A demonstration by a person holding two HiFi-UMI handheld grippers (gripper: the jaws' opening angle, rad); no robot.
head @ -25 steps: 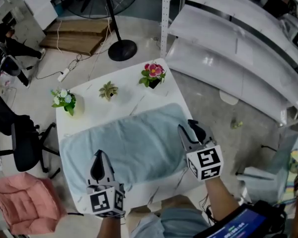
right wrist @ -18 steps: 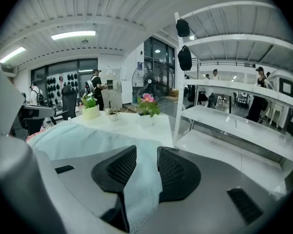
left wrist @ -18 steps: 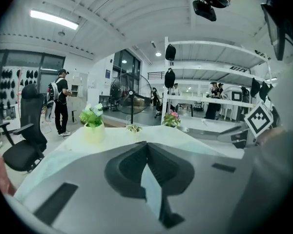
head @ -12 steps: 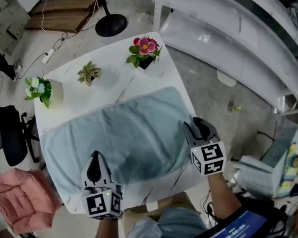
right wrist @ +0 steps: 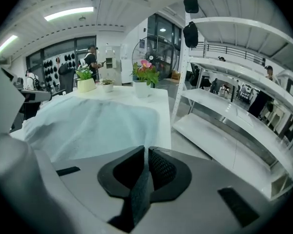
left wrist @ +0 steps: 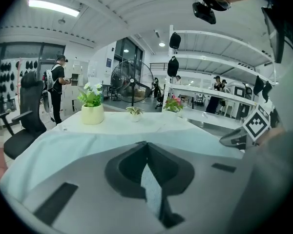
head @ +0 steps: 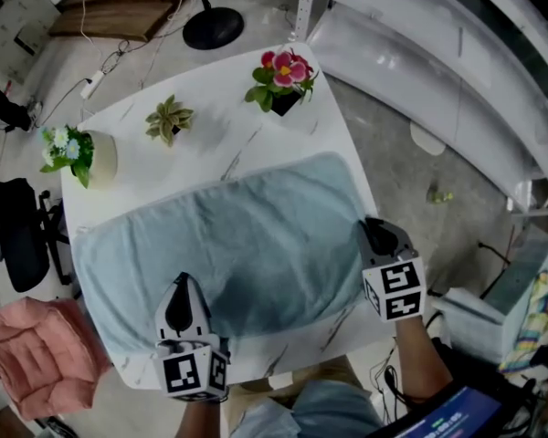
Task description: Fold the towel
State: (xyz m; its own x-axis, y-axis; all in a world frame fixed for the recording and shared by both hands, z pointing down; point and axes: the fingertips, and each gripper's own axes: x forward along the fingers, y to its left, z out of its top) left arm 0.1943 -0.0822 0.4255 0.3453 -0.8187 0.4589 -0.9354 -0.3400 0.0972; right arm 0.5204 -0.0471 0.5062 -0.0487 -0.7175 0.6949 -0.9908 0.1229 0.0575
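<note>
Left tool [head: 184,284] clamped on the towel [head: 247,245] near edge — right tool [head: 374,227] jaws just closing, pinching its right edge.

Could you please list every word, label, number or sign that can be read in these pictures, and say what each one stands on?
No text can be read anywhere.
Screen at the head view's lower edge: a pale line of writing, too blurred to read.
Marker cubes on the left tool and right tool: black-and-white square patterns only, no letters or numbers.
Towel: no label visible.
</note>
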